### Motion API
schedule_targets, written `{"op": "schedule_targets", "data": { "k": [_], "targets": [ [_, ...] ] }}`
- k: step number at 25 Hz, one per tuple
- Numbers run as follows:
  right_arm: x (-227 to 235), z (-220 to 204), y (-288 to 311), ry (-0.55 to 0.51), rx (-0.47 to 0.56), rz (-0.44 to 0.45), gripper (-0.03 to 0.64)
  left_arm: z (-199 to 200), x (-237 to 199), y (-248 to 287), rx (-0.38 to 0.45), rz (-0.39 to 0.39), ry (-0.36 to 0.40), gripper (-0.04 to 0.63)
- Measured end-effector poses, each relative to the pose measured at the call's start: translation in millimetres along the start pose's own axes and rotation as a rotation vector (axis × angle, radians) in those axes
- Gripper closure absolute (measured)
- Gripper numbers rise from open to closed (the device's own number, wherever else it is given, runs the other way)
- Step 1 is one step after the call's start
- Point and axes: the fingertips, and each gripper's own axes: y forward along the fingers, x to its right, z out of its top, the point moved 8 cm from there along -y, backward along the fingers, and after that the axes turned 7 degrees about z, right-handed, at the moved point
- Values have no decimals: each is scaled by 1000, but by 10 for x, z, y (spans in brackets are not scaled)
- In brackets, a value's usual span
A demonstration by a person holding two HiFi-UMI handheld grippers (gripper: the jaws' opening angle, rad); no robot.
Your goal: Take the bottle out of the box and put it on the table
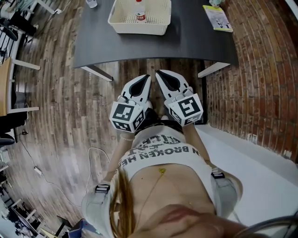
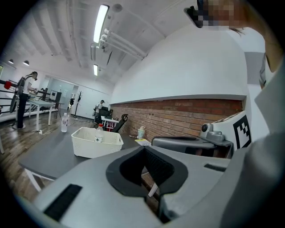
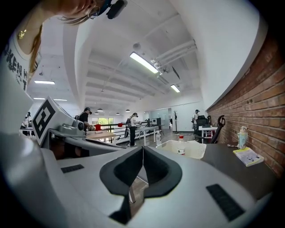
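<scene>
Your left gripper [image 1: 146,78] and right gripper [image 1: 159,74] are side by side at your waist, both jaws closed together on nothing. Past a strip of floor [image 1: 70,107] is the table [image 1: 195,44], then the box [image 1: 139,29]. The bottle [image 1: 139,12] stands upright in the box, straight ahead and well apart from both grippers. Judgement: the left gripper lines up slightly better, and it must open first.
</scene>
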Motion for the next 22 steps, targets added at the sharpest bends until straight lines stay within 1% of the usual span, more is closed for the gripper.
{"op": "schedule_targets", "data": {
  "k": [14, 22],
  "targets": [
    [222, 107, 564, -14, 5, -43, 607, 169, -530, 307, 12, -42, 2, 592],
    [271, 111, 798, 1, 9, -52, 607, 237, -770, 391, 0, -43, 4, 592]
  ]
}}
